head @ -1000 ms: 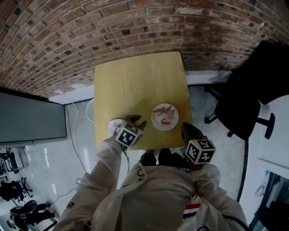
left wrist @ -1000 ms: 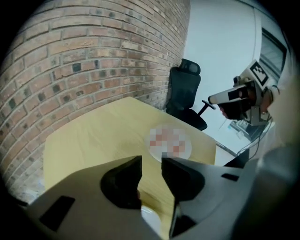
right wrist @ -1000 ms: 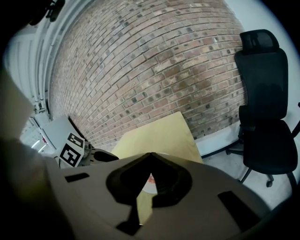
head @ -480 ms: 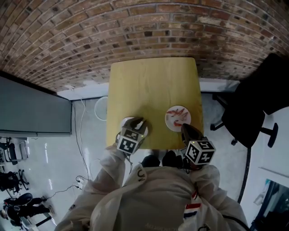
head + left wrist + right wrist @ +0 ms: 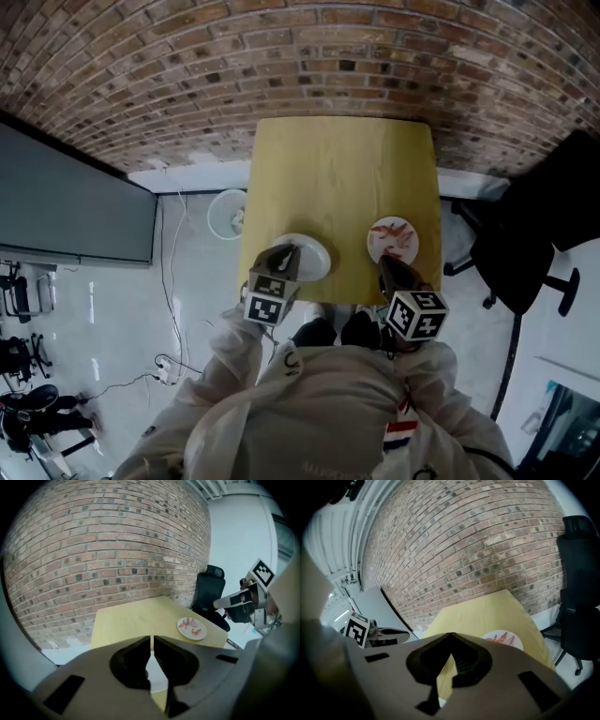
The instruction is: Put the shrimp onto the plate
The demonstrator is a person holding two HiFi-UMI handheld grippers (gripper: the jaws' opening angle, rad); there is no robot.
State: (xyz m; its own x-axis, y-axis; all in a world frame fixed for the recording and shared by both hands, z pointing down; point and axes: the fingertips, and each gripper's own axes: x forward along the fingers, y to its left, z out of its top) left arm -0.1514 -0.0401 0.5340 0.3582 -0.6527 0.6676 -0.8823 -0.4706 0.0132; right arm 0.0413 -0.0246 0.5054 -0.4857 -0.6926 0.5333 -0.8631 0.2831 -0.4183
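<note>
Several red-orange shrimp (image 5: pixel 396 236) lie on a small white plate (image 5: pixel 379 249) at the right front of the yellow table (image 5: pixel 337 169). An empty white plate (image 5: pixel 314 255) sits at the left front. My left gripper (image 5: pixel 287 253) hovers over the empty plate's near edge. Its jaws are closing, the tips almost touch, and I see nothing between them. The left gripper view shows that plate (image 5: pixel 153 670) through the narrow gap, and the shrimp plate (image 5: pixel 192 628) further off. My right gripper (image 5: pixel 388 266) is shut and empty just before the shrimp plate (image 5: pixel 502 639).
A brick wall (image 5: pixel 300 56) stands behind the table. A black office chair (image 5: pixel 525 234) is at the right, a grey panel (image 5: pixel 75 206) at the left, and a round white object (image 5: pixel 228 214) on the floor beside the table's left edge.
My left gripper's jaws have come together from wide open while staying over the empty plate. The head view has shifted, so the table now sits further right. The right gripper has kept its place.
</note>
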